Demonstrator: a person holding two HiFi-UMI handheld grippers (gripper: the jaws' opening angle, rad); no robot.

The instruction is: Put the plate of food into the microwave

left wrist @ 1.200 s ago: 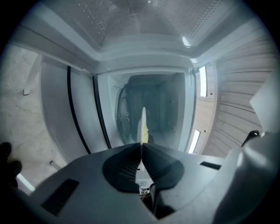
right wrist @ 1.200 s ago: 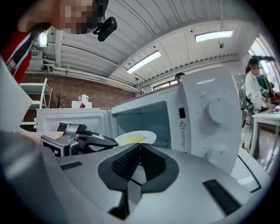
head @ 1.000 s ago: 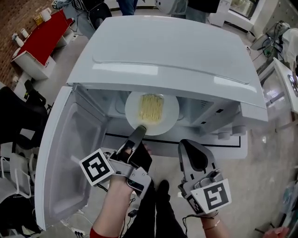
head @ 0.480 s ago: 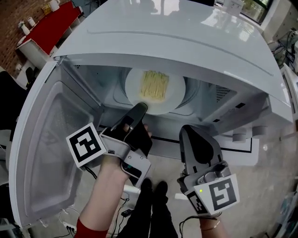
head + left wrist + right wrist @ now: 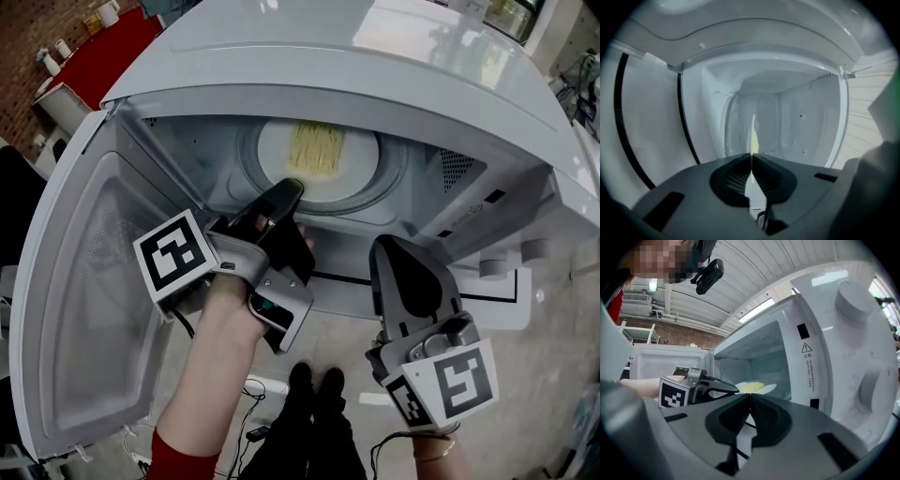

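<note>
The big white box-shaped microwave (image 5: 375, 66) is cut off at the top of the head view. Its roof hides the far edge of the round white plate (image 5: 277, 150). The white door (image 5: 84, 309) stands open, to the left of the left gripper (image 5: 289, 190).

In the left gripper view the plate (image 5: 752, 133) is seen only as a thin white edge. It is clamped between that gripper's (image 5: 751, 157) jaws and sticks out ahead into the microwave. Whether the plate is set down on the glass tray (image 5: 398, 178) cannot be told.

The round white knobs (image 5: 853, 301) are shown plainly in the right gripper view. The right gripper (image 5: 396, 244) is held outside the opening, with its jaws together on nothing.

Yellow noodles (image 5: 317, 145) are piled on the plate.
</note>
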